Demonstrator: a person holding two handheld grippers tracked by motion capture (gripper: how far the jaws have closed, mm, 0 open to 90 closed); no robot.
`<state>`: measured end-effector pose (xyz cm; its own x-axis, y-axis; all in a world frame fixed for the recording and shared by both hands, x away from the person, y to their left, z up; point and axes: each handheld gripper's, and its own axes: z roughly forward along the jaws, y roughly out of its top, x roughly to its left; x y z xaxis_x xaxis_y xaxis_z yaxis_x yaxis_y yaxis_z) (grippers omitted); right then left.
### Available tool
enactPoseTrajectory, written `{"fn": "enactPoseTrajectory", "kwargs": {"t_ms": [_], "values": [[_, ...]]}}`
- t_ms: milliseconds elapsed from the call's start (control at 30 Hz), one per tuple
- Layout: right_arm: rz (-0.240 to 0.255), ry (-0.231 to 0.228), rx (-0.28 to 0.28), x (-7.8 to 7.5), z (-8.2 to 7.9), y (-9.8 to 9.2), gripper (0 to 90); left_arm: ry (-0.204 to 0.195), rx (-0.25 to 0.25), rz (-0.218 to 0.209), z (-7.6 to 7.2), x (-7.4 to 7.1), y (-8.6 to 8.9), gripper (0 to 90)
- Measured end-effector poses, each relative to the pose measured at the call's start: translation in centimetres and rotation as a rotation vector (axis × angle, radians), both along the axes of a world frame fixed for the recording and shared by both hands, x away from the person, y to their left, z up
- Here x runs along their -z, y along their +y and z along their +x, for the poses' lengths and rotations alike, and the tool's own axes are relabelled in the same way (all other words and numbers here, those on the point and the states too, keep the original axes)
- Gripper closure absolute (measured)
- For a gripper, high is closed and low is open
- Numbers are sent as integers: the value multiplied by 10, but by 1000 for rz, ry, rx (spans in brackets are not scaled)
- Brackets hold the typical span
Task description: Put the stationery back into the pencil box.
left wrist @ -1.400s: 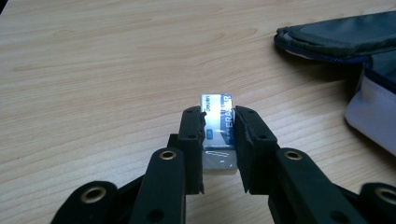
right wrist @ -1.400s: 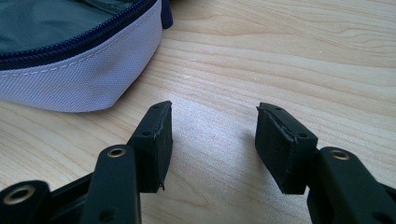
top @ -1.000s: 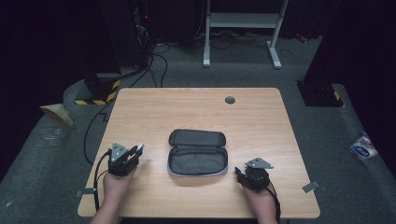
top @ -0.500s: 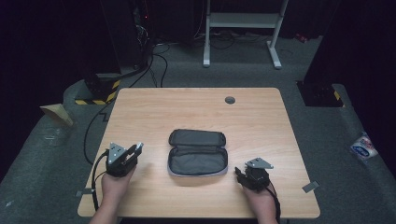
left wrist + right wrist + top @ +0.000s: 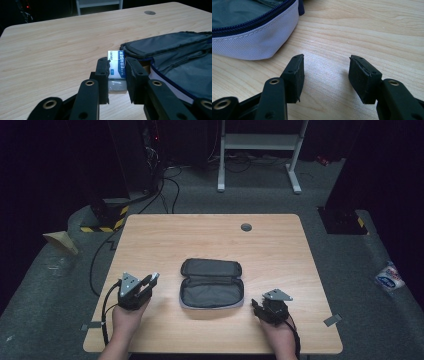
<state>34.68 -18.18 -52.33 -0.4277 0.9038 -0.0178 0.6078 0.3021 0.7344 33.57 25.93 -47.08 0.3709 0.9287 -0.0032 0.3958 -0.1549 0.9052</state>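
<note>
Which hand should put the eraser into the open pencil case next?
The left. Its tongs already clamp the eraser right beside the open pencil case. The right tongs stand open with nothing between them, over bare table at the case's other end.

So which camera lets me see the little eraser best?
The left gripper view. There the small white and blue eraser sits close up, clamped in the left tool, with its label readable. In the high view it is just a tiny pale speck at that tool's tip.
</note>
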Motion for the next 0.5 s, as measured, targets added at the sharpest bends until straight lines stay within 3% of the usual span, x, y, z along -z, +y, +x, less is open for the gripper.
{"fn": "enactPoseTrajectory", "kwargs": {"t_ms": [500], "values": [[-2,-3,-5,0,0,0,460,-3,101,2,-5,-7,-29,729]]}}
